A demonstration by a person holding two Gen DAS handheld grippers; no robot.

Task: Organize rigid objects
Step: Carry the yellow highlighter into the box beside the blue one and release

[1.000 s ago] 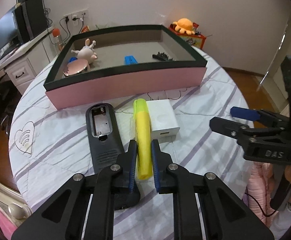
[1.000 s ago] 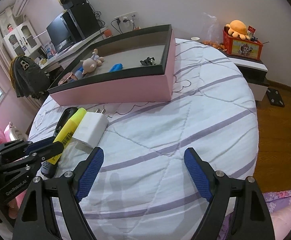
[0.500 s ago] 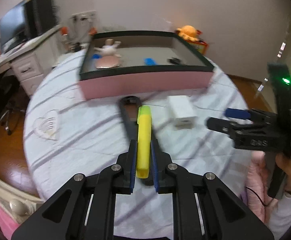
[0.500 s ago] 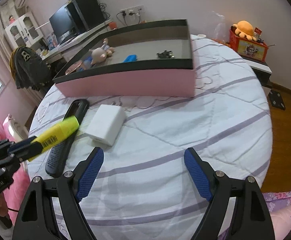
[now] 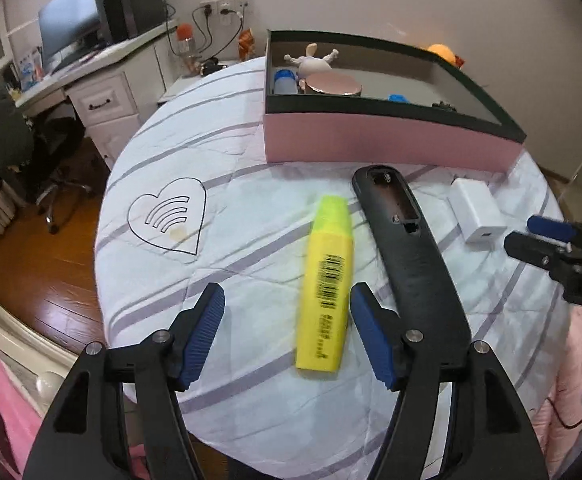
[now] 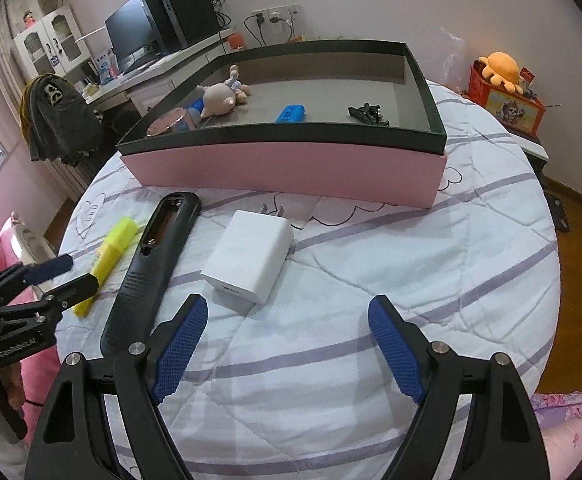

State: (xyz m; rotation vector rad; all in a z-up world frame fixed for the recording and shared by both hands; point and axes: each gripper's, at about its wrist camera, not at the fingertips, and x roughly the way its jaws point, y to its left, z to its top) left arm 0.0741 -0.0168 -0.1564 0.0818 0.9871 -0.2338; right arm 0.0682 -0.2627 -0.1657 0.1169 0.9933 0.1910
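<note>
Lying loose: one yellow highlighter (image 5: 327,280), one remote (image 5: 407,256), one charger (image 6: 251,256), left claw (image 5: 287,332) opening around highlighter, right claw (image 6: 287,344) spread.

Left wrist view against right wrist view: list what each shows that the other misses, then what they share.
Only the left wrist view shows the heart drawing on the bedcover and the highlighter's barcode. Only the right wrist view shows the charger's prongs and the red box under the orange plush. Both show the highlighter lying free between the opening jaws of the left gripper, the remote, the charger and the pink box.
</note>
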